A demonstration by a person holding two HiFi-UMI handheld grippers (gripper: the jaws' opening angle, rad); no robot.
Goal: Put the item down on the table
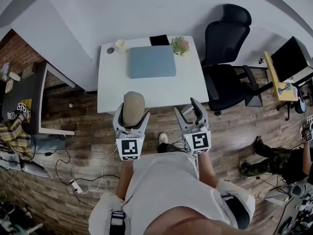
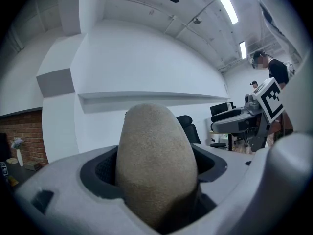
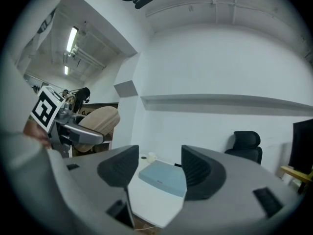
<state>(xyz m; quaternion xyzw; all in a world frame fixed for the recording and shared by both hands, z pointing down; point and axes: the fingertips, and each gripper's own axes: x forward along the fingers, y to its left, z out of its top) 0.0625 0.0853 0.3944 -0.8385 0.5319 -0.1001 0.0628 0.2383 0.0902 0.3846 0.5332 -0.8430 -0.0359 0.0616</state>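
Note:
The item is a tan, egg-shaped, rough-surfaced object [image 1: 133,106]. It stands upright between the jaws of my left gripper [image 1: 132,113], which is shut on it just in front of the white table's [image 1: 112,89] near edge. In the left gripper view the tan object [image 2: 156,160] fills the gap between the jaws and points up at a white wall. My right gripper [image 1: 189,111] hovers beside it at the same near edge, open with nothing between its jaws. In the right gripper view the open jaws of the right gripper [image 3: 159,169] frame the table [image 3: 151,202], and the held object [image 3: 100,121] shows at the left.
On the table lie a blue-grey flat pad [image 1: 152,61], a cup [image 1: 120,46], a black item [image 1: 159,40] and a small flower plant [image 1: 180,45]. A black office chair [image 1: 225,62] stands right of it. A dark desk [image 1: 22,94] is left. Cables [image 1: 73,180] cross the wooden floor.

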